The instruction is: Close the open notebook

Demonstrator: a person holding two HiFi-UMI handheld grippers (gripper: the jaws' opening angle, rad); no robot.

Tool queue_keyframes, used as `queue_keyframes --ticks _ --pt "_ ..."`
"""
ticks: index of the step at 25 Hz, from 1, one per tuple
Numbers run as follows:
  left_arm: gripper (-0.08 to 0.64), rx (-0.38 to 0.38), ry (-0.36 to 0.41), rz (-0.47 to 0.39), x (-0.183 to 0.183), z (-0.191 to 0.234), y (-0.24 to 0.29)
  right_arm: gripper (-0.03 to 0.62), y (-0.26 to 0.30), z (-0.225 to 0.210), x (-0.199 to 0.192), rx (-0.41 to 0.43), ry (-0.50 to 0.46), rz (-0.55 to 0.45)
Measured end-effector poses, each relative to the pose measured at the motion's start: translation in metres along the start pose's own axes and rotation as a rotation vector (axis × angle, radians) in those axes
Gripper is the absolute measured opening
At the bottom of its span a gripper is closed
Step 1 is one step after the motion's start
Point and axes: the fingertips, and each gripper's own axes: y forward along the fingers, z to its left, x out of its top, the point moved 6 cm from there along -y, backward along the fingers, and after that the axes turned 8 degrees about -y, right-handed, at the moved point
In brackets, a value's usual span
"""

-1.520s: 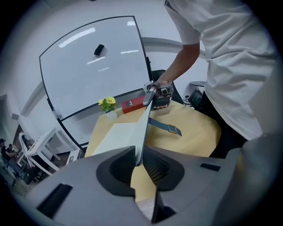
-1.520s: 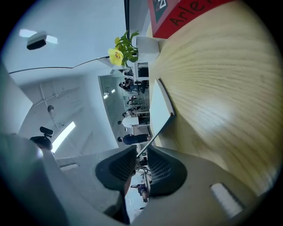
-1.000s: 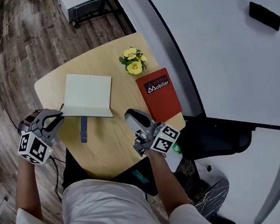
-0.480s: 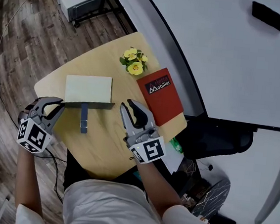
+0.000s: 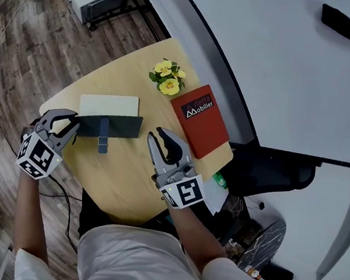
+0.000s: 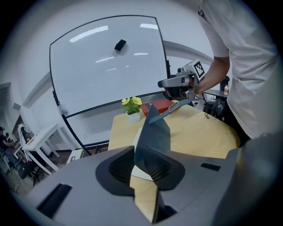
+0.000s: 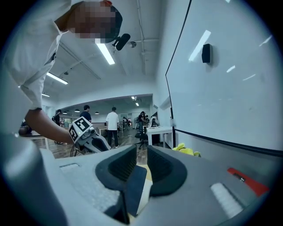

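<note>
On the round wooden table (image 5: 127, 184), left of centre: notebook (image 5: 108, 115), half open. Cream page lies flat on the far side, and the dark cover stands up on edge along its near side. A blue strap (image 5: 103, 138) runs from the cover toward the near edge of the table.

Left gripper (image 5: 75, 124) is at the cover's left end. Its own view has the cover (image 6: 154, 132) running upright straight into the gap with both ribbed pads closed against it, so it is clamped on the cover.

Right gripper (image 5: 157, 132) sits just right of the notebook with its tips pointing at the far side. The jaws are apart with nothing held. Its view only shows the dark cover and a cream page edge (image 7: 138, 183) through the gap, beyond the pads. Can't tell from the head view whether the tips touch the cover's right end; they look just clear of it.

Each gripper shows up in the other's camera: right gripper (image 6: 177, 84), left gripper (image 7: 95, 142).

Other items:
- red book (image 5: 199, 120), flat on the right side of the table, white print on the cover, apart from the notebook
- yellow flowers (image 5: 166, 77) in a small pot, at the far edge just beyond the red book
- whiteboard (image 5: 282, 67) past the table on the right, with a black eraser (image 5: 341, 23) stuck to it
</note>
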Motion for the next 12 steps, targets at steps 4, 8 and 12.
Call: queue_keyframes --ticks 4,8,12 --pt "0.074 -0.033 -0.026 0.002 -0.001 0.012 0.009 0.075 0.003 -0.002 -0.006 -0.005 0.01 0.013" --pt "0.074 -0.062 -0.062 0.012 -0.005 0.025 0.018 0.075 0.006 -0.003 -0.009 -0.009 0.009 0.019" --pt "0.075 -0.086 -0.113 0.01 -0.009 0.037 0.029 0.075 0.011 -0.006 -0.01 -0.016 0.0 0.026"
